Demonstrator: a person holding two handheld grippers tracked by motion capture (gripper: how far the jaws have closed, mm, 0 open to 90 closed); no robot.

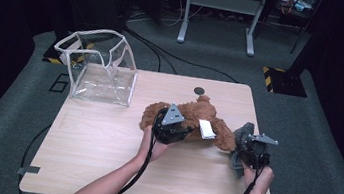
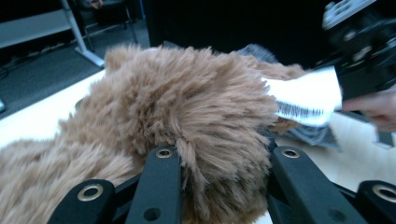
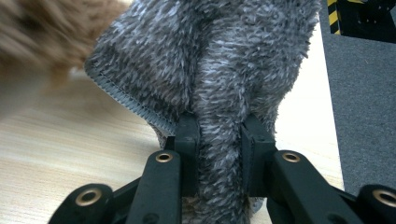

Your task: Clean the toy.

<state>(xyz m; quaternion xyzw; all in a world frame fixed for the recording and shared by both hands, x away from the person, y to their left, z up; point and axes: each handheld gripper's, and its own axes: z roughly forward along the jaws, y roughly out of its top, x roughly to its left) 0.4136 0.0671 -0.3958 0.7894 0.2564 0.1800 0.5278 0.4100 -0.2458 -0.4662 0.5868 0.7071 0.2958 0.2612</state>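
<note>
Bag (image 1: 104, 68): one clear bag with a white rim, mouth up, on the far left of the table (image 1: 100, 168). It is well apart from both grippers, and its soft walls sag, so they could fold in when something is pushed through the mouth.

Left gripper (image 1: 172, 127): at mid table, jaws clamped on a tuft of the bear's fur, as the left gripper view shows (image 2: 219, 158). The hold looks shallow. I judge that a lift could let the fur slide out and drop the toy.

Bear (image 1: 192, 117): one brown plush bear lying at mid table, right of the bag. One white tag (image 1: 206, 129) sticks out of it on the right side. Being limp and bulky, it may sag and catch on the bag rim.

Cloth (image 1: 243, 136): one grey fuzzy cloth at the right, just beside the bear and perhaps touching it. If it clings to the fur, pulling one could drag the other.

Right gripper (image 1: 255, 153): near the right edge, jaws pinched on a fold of the cloth, seen close in the right gripper view (image 3: 219, 154). The fold is narrow, and a tug might free it.

Count: one bag, one bear, one tag, one cloth, two grippers.
</note>
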